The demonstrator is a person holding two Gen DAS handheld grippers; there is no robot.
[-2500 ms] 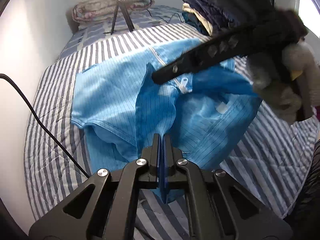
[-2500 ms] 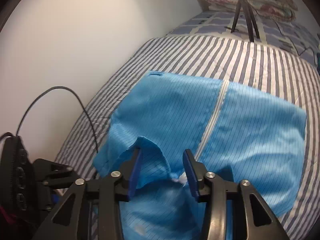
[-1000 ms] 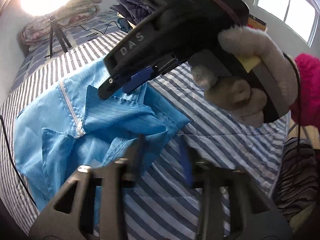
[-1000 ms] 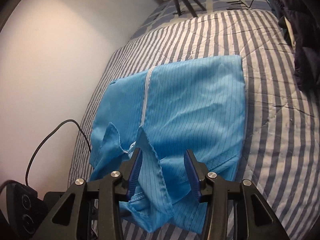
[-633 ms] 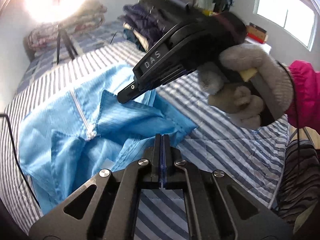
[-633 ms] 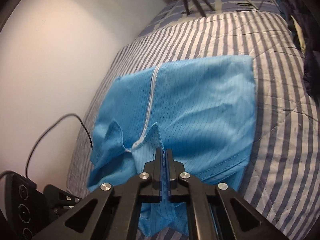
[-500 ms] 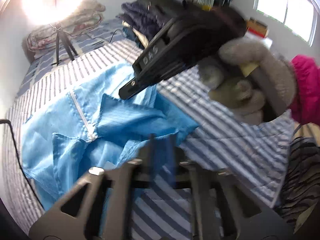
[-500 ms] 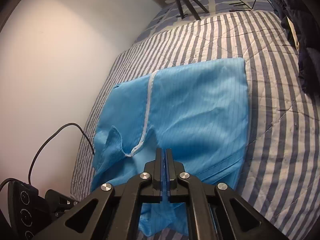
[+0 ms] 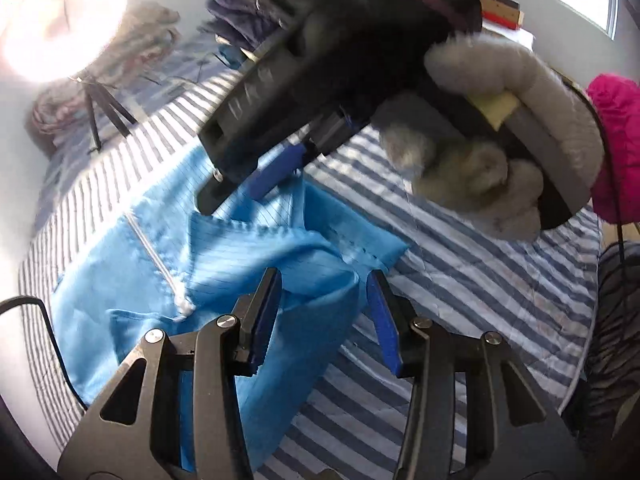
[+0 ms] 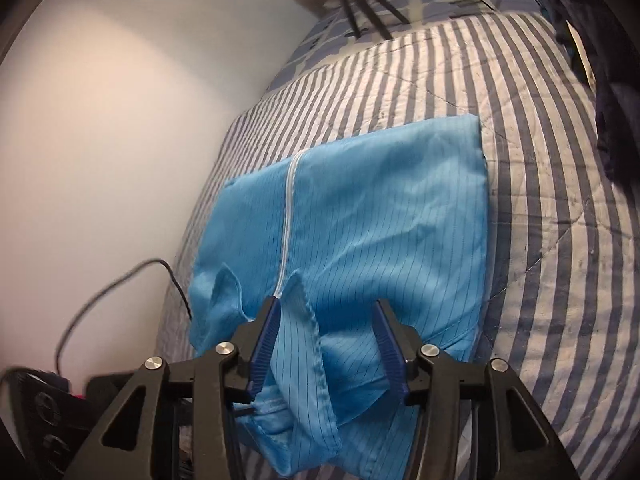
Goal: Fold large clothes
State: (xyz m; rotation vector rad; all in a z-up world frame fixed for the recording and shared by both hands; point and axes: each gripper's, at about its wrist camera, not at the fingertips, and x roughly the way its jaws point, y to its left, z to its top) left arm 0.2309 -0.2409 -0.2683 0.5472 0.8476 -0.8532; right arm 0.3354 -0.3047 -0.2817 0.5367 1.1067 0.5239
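A light blue pinstriped garment with a white zipper lies crumpled on the striped bed cover. My left gripper hovers over its near edge with jaws opening, and a loose fold lies between the pads without being pressed. In the right wrist view the garment is flat at its far end. My right gripper also has its jaws opening, a raised collar flap standing just inside its left pad. From the left wrist view the right gripper shows above the garment, held by a grey-gloved hand.
A tripod with a bright lamp stands at the head of the bed beside a folded quilt. Dark clothes are piled at the far right. A black cable runs along the wall side. A pink sleeve is at the right.
Half a second ago both grippers had their jaws together; now both stand apart over the garment. The right one was open a second ago, shut, then reopened.
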